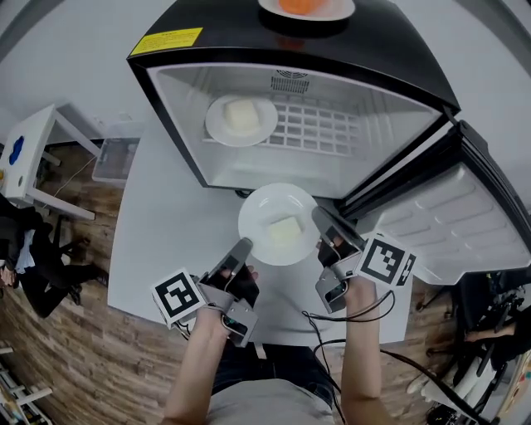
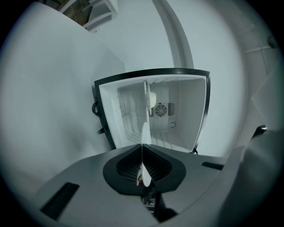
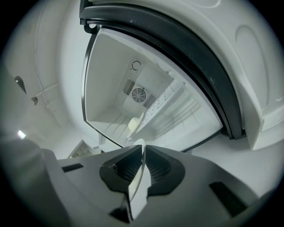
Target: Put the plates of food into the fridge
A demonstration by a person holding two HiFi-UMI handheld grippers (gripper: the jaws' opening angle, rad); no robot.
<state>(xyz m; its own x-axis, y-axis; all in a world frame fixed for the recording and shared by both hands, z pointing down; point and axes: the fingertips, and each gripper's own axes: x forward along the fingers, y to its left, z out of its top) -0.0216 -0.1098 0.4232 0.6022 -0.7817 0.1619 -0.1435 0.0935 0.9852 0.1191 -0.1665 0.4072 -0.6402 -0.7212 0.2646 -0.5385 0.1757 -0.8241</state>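
I hold a white plate (image 1: pixel 267 207) with a pale block of food (image 1: pixel 284 229) between both grippers, in front of the open black fridge (image 1: pixel 184 108). My left gripper (image 1: pixel 242 247) is shut on the plate's near-left rim, which shows edge-on between its jaws (image 2: pixel 143 148). My right gripper (image 1: pixel 322 220) is shut on the right rim (image 3: pixel 141 170). Inside the fridge, a second plate (image 1: pixel 241 119) with a pale block rests on the wire shelf (image 1: pixel 319 124). A third plate with orange food (image 1: pixel 305 8) stands on top of the fridge.
The fridge door (image 1: pixel 448 216) is swung open to the right, close to my right gripper. The fridge stands on a white table (image 1: pixel 158 216). A small white side table (image 1: pixel 25 149) and a clear box (image 1: pixel 116 158) are on the wooden floor at the left.
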